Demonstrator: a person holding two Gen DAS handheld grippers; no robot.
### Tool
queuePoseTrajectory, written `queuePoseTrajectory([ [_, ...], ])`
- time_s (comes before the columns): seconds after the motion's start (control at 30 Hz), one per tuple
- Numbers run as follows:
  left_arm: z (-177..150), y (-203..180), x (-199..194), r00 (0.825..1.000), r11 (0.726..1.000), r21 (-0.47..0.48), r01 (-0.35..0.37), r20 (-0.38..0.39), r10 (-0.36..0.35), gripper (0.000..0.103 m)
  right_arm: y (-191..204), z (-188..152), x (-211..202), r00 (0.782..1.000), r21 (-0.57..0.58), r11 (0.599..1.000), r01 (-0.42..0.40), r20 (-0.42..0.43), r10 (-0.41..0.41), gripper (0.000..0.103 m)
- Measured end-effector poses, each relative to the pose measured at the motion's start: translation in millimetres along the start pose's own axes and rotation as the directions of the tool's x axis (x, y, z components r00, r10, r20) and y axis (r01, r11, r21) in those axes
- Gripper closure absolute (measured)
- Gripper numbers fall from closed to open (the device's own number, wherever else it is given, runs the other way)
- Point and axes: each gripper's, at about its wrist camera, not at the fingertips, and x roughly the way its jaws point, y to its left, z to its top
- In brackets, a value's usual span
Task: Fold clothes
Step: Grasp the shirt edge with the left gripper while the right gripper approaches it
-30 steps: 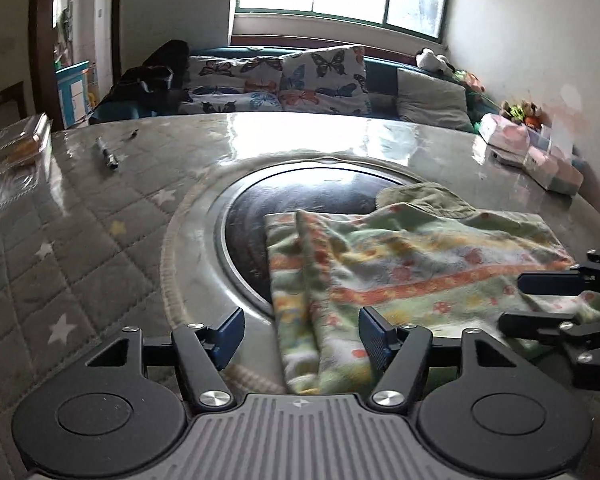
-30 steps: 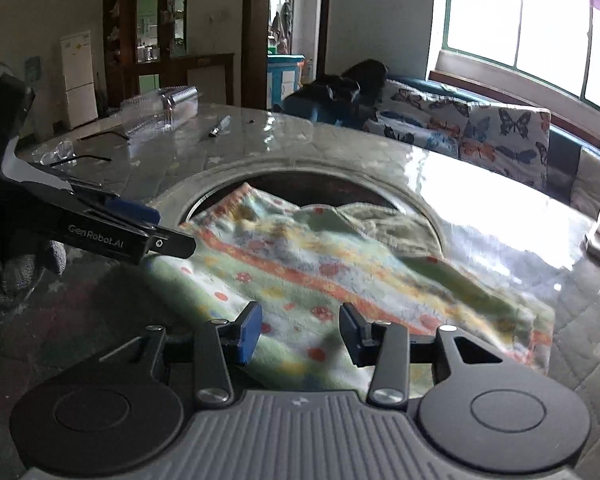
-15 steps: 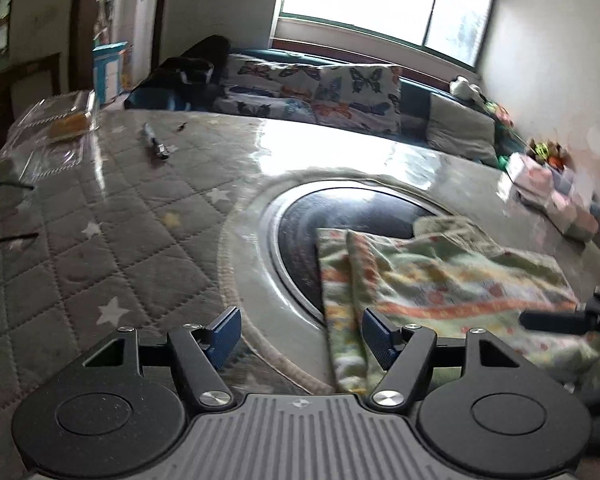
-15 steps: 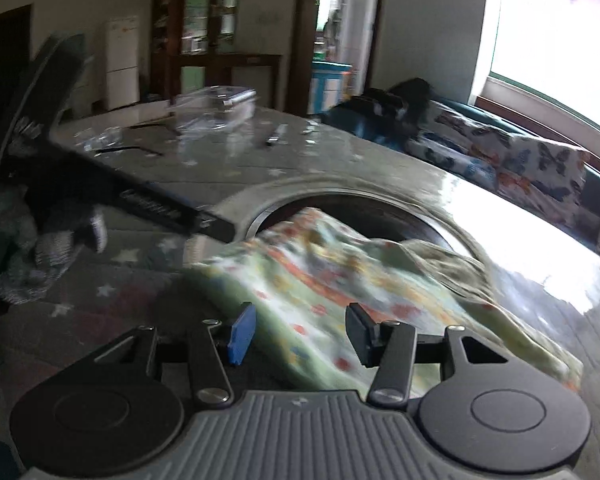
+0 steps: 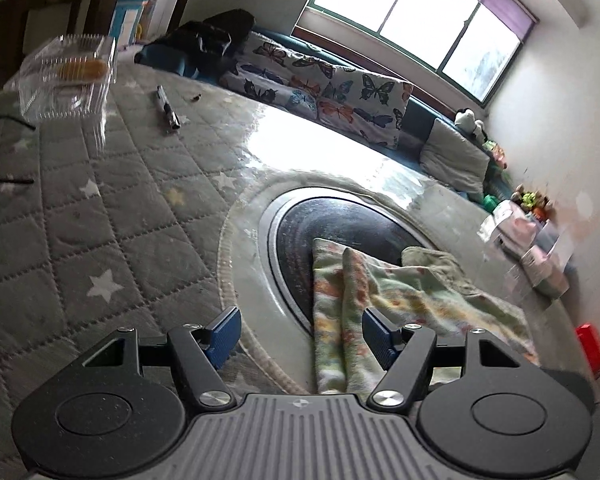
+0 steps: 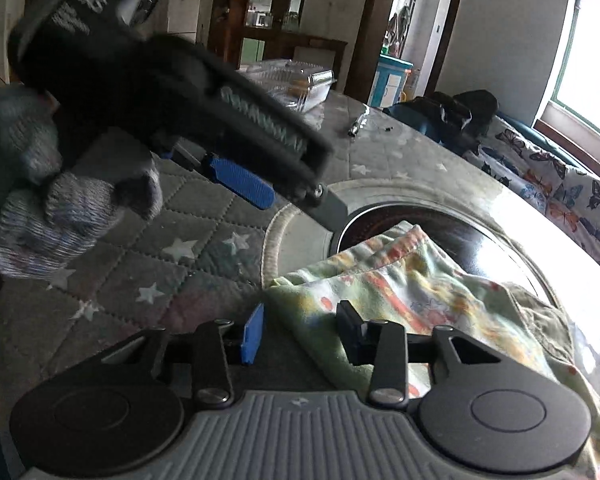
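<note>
A folded green cloth with an orange and yellow print (image 5: pixel 404 300) lies on the table, partly over the dark round inset (image 5: pixel 320 220). My left gripper (image 5: pixel 300 336) is open and empty, raised above the cloth's near left edge. My right gripper (image 6: pixel 298 330) is open and empty, just at the cloth's near corner (image 6: pixel 412 288). The left gripper, held by a gloved hand (image 6: pixel 40 216), also shows in the right wrist view (image 6: pixel 244 184), high above the quilted table.
The table has a grey quilted cover with stars (image 5: pixel 80 216). A clear plastic box (image 5: pixel 66 76) and a small metal tool (image 5: pixel 168 106) lie at the far left. Boxes (image 5: pixel 536 248) and a red object (image 5: pixel 590 346) sit at the right. A sofa with butterfly cushions (image 5: pixel 332 88) stands behind.
Both grippers have let go of the cloth area and pulled back and up. The left gripper has swung left and tilted; the cloth lies still, folded.
</note>
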Motion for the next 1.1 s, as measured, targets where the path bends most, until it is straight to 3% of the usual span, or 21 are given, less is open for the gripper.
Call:
queuePoseTrajectory([
  [0.17,2.5,0.7,5.1,0.997,0.996,-0.071,0.062,-0.031,-0.064,0.033,-10.4,1.2,-1.8,1.0,0.064,0.998,-0.005,0.008,0.005,0.086],
  [0.23,3.0,1.4,8.6,0.995,0.99,-0.112,0.082,-0.047,-0.088,0.033,-15.6,1.3,-6.1,1.0,0.098,0.995,-0.018,0.022,0.016,0.089],
  [0.33,3.8,1.8,14.1,0.989,0.978,-0.176,0.115,-0.067,-0.128,0.033,-23.0,1.7,-13.2,0.999,0.144,0.989,-0.035,0.044,0.029,0.09],
  [0.73,-0.5,-12.7,38.6,0.971,0.947,-0.282,0.155,-0.133,-0.199,0.035,-36.3,-5.1,-49.0,0.992,0.219,0.972,-0.081,0.115,0.056,0.092],
  [0.77,-2.4,-12.5,39.8,0.97,0.943,-0.294,0.156,-0.137,-0.203,0.037,-36.9,-5.8,-51.6,0.991,0.222,0.971,-0.086,0.119,0.06,0.092],
  [0.83,-5.4,-11.8,41.8,0.967,0.935,-0.317,0.158,-0.141,-0.211,0.052,-37.3,-7.5,-55.5,0.99,0.223,0.97,-0.096,0.123,0.07,0.092],
  [0.93,-8.0,-10.7,43.7,0.966,0.929,-0.335,0.157,-0.145,-0.215,0.061,-36.8,-9.5,-55.6,0.99,0.22,0.97,-0.102,0.119,0.077,0.092],
  [1.1,-9.0,-9.3,44.5,0.966,0.93,-0.336,0.15,-0.152,-0.211,0.059,-30.8,-11.1,-50.2,0.991,0.205,0.973,-0.106,0.103,0.086,0.092],
])
